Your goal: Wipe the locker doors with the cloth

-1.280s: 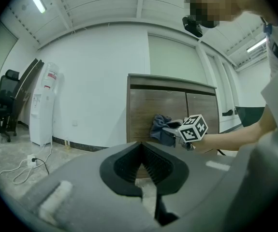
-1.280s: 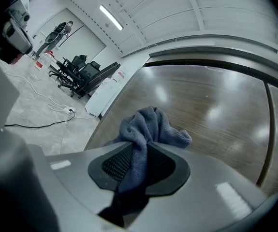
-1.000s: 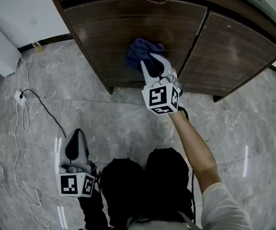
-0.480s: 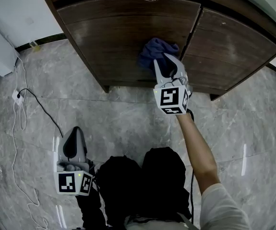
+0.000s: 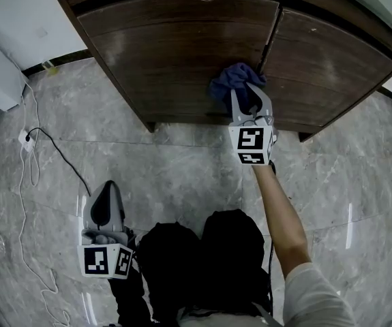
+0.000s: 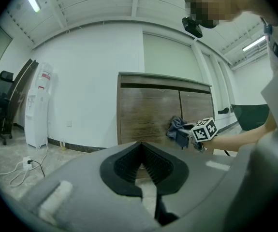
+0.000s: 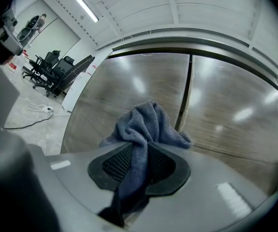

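1. One blue cloth [image 5: 231, 79] is bunched against the left locker door [image 5: 168, 53], at its right edge, just beside the seam with the right door [image 5: 332, 67].
2. Right gripper [image 5: 250, 99]: jaws clamped on the cloth.
3. Left gripper [image 5: 106, 208]: jaws closed together, nothing between them, low over the floor [image 5: 182, 169], well apart from the locker.
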Demonstrator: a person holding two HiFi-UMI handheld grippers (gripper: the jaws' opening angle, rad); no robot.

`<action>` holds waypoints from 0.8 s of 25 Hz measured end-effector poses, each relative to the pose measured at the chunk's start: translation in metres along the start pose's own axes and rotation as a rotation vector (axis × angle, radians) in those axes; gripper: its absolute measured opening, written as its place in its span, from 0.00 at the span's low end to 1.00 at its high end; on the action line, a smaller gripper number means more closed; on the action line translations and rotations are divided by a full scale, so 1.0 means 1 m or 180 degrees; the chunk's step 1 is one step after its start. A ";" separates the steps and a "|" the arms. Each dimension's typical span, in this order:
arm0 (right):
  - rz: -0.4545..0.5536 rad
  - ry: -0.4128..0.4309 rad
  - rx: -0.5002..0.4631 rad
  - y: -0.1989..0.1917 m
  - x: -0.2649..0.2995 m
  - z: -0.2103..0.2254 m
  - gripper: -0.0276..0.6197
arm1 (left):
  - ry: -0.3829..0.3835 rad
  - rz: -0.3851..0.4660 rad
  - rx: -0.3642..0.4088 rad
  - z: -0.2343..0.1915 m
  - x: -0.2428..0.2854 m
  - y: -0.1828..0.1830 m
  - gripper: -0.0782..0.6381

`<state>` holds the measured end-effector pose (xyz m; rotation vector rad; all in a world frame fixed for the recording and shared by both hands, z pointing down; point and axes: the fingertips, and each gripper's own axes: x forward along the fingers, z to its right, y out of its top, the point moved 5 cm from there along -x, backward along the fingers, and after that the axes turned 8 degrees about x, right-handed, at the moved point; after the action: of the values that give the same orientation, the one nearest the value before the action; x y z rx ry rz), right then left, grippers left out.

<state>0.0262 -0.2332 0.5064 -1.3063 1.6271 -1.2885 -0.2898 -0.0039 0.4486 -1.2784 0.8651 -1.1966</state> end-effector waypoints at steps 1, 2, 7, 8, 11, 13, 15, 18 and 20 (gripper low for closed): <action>-0.0012 -0.0010 0.0034 -0.003 0.000 0.000 0.18 | 0.0004 -0.0009 0.0002 0.000 -0.001 0.000 0.11; -0.0016 -0.0010 0.0059 -0.004 0.001 -0.001 0.18 | 0.0007 -0.0017 0.0003 -0.001 -0.001 -0.001 0.11; -0.0107 -0.0008 0.0161 -0.019 0.003 -0.009 0.18 | 0.0015 -0.0024 0.0005 -0.003 -0.003 -0.002 0.11; -0.0124 0.0001 0.0170 -0.021 0.004 -0.012 0.18 | 0.0020 -0.0025 0.0005 -0.004 -0.003 -0.002 0.11; -0.0189 0.0030 0.0221 -0.028 0.006 -0.021 0.18 | 0.0030 -0.0030 0.0002 -0.007 -0.004 -0.003 0.11; -0.0213 0.0069 0.0226 -0.031 0.009 -0.029 0.18 | 0.0033 -0.0032 -0.0002 -0.010 -0.006 -0.005 0.11; -0.0229 0.0121 0.0219 -0.032 0.012 -0.039 0.18 | 0.0041 -0.0031 -0.0003 -0.013 -0.007 -0.006 0.11; -0.0233 0.0202 0.0212 -0.030 0.017 -0.055 0.18 | 0.0062 -0.0033 -0.0004 -0.017 -0.010 -0.008 0.11; -0.0230 0.0249 0.0205 -0.028 0.021 -0.066 0.18 | 0.0076 -0.0031 -0.0008 -0.021 -0.013 -0.008 0.11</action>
<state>-0.0317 -0.2351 0.5533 -1.3008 1.5905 -1.4399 -0.3138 0.0047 0.4518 -1.2740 0.8789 -1.2211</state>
